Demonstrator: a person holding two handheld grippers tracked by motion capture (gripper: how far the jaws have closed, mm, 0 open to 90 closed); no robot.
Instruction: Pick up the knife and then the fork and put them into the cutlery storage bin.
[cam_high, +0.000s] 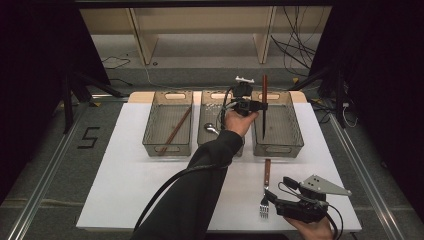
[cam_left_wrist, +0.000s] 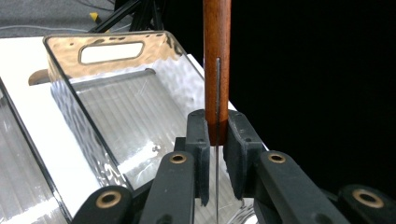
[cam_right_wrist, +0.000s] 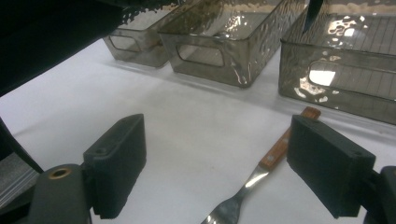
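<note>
Bare table (cam_high: 150, 190) lies open; three bins (cam_high: 168, 123) wall off its far side.

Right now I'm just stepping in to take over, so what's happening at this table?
A person is sorting cutlery into three clear bins. The left tool is shut on a wooden-handled knife, held upright, blade down, over the right bin. The right tool is open, with a fork lying on the white table between its jaws.
</note>
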